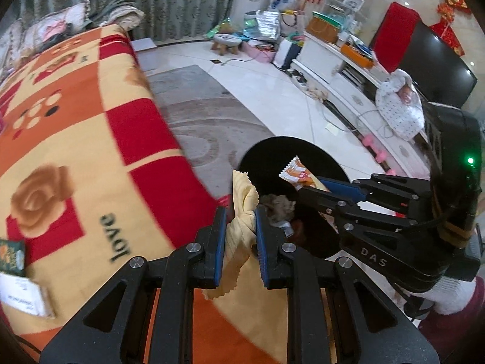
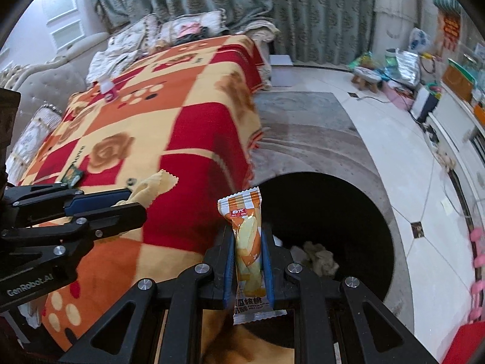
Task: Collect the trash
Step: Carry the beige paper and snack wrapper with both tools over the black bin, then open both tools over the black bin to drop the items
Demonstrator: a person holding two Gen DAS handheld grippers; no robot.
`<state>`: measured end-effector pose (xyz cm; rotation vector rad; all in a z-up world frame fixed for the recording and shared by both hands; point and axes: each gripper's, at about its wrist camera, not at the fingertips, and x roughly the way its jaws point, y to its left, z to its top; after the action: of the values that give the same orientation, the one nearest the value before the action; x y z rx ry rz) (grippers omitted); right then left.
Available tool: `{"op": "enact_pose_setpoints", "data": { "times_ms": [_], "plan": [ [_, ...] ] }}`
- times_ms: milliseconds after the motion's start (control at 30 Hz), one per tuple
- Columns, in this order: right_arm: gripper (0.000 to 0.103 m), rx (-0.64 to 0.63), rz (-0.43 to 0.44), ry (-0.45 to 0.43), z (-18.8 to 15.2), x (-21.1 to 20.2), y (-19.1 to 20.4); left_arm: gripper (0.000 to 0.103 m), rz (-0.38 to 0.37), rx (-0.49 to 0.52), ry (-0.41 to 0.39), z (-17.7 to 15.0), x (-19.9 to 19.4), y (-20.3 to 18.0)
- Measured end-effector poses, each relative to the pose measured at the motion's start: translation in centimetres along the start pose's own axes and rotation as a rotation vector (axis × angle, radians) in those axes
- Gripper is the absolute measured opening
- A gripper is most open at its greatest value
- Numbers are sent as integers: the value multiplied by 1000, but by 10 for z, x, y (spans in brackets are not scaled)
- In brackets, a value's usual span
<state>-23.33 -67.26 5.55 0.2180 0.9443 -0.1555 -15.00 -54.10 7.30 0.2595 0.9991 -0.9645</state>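
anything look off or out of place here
Yes: the left hand-held gripper carries a yellow cloth towards the black bin as if it were trash, beside the snack wrapper in the right hand-held gripper. It looks reusable. Nothing is spilled.

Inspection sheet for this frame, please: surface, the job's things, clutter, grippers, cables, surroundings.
Surface: patterned blanket over a table-like surface, beside a grey rug.
Job's things: black bin on the floor, crumpled paper already inside; yellow cloth; orange snack wrapper.
Clutter: small bottle, green packet, white card on the blanket.
Grippers: left gripper shut on the yellow cloth; right gripper shut on the orange snack wrapper, both near the bin.
Cables: cords on the floor by the TV cabinet.
Surroundings: curtains, sofa, television, stool.
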Motion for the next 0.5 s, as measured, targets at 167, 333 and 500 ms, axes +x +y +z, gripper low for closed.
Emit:
{"op": "enact_pose_setpoints", "data": {
  "times_ms": [167, 333, 500],
  "plan": [
    [15, 43, -23, 7, -4, 2, -24, 16, -50, 0, 14, 5, 16, -12],
    [15, 78, -45, 9, -6, 4, -46, 18, -97, -10, 11, 10, 28, -19],
    [42, 124, -89, 4, -6, 5, -62, 43, -127, -18, 13, 11, 34, -20]
  ]
}}
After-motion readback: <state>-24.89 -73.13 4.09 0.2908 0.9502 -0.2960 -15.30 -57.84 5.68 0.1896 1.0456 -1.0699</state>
